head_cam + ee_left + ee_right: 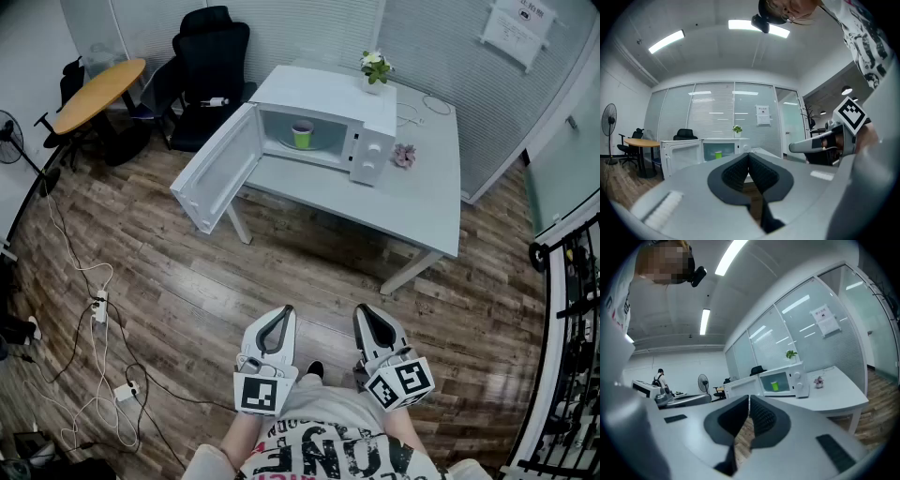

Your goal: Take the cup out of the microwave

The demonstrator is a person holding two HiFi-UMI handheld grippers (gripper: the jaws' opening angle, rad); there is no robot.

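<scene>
Left gripper (281,314) far from cup (302,136)

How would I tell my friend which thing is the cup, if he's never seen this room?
Find the white table, then the white microwave on it, whose door hangs wide open. The cup stands inside the microwave. It is small and bright green all over, unlike the potted plant on top of the microwave and the pink thing on the table beside it.
</scene>
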